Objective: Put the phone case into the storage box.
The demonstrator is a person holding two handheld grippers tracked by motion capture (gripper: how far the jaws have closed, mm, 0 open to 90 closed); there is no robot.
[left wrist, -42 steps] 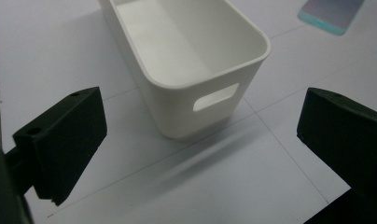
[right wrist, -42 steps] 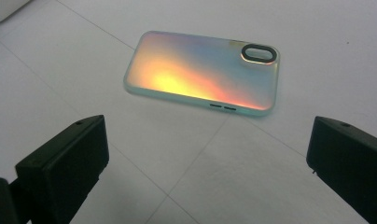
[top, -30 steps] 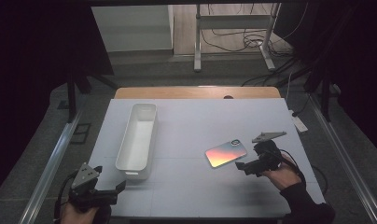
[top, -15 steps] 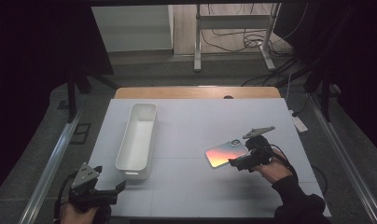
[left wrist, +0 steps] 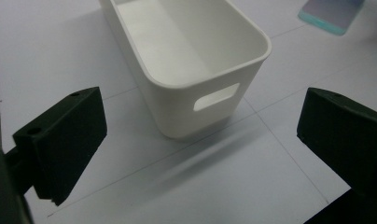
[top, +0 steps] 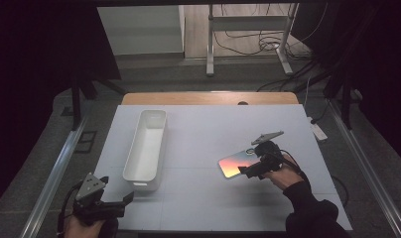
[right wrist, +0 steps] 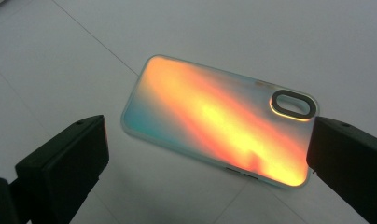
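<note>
My right gripper has its jaws spread wide, sitting right at the iridescent phone case, which lies flat on the white table, camera cutout toward one jaw. Can't tell if that jaw touches it. My left gripper is wide apart too, holding nothing, near the table's front edge, facing the white bin.

No readable text, labels, brands or numbers anywhere. Phone case back shows just an orange-teal sheen and a camera cutout, no logo; white bin is plain, no markings. Table has only thin grid lines, no print.
</note>
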